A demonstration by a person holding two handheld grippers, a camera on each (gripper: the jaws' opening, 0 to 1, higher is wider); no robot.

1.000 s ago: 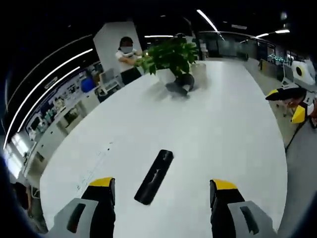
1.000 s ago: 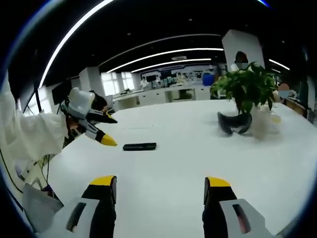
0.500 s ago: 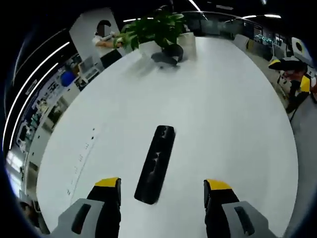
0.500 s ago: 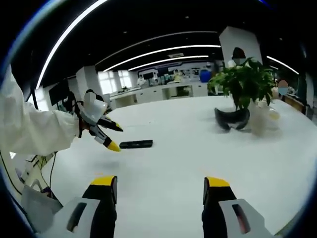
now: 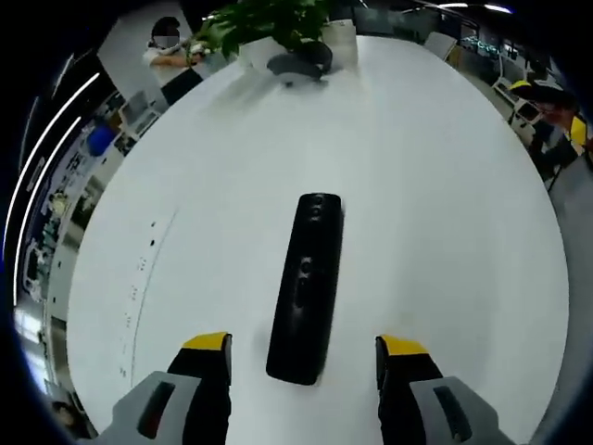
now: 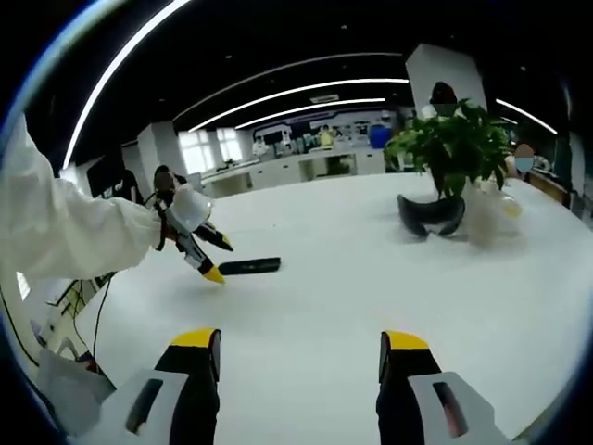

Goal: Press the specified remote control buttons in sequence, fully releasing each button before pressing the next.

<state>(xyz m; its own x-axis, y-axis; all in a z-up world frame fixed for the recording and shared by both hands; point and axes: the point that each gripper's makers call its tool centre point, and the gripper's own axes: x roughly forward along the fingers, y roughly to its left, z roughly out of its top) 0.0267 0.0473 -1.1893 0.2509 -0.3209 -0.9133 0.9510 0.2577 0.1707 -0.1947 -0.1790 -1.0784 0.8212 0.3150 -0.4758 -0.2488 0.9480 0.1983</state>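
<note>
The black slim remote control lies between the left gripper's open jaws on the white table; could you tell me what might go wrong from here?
1. The black slim remote control lies loose on the smooth white table; a press may slide it.
2. The left gripper straddles its near end, so a descent could tip it.
3. The left gripper may hide it from the right gripper view.

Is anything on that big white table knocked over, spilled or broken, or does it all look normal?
Nothing stands out. The black remote control lies flat and whole on the white table, between the open jaws of the left gripper. The potted plant stands upright at the far end, and no spill shows.
</note>
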